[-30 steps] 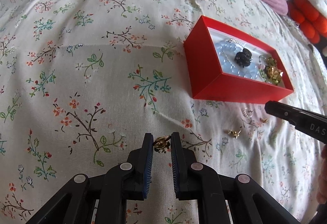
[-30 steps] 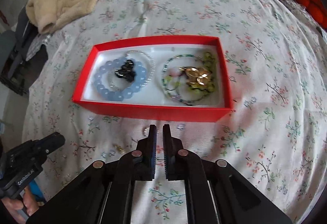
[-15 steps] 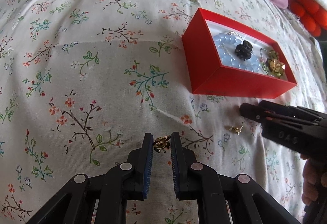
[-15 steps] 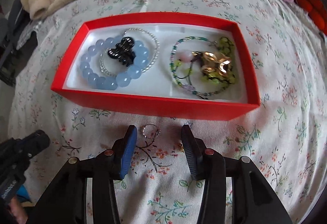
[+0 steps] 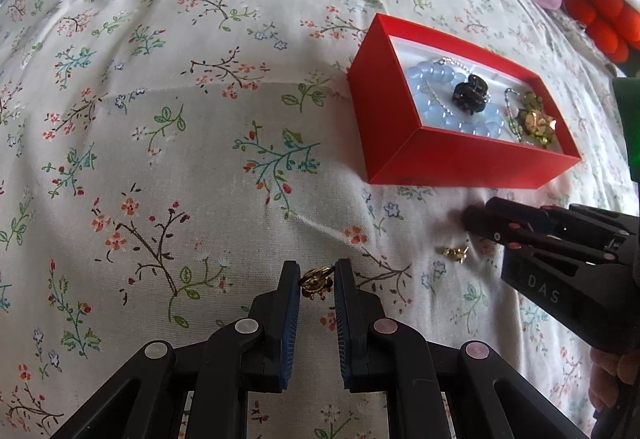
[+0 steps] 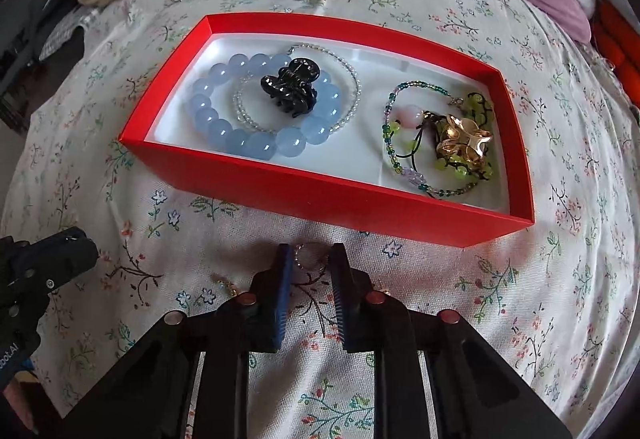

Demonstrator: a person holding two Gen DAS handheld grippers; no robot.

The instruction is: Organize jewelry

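While the left gripper (image 5: 317, 281) pinches a gold earring (image 5: 316, 280), the right gripper's (image 6: 309, 266) jaws close around a light, slippery ring (image 6: 303, 251), low-centre frame.

Both wrist cameras looked steeply down along their fingers, close over the bed (image 5: 200, 143). The left view faced the box (image 5: 404, 143) from its short end, the right from its long side; both shared it.
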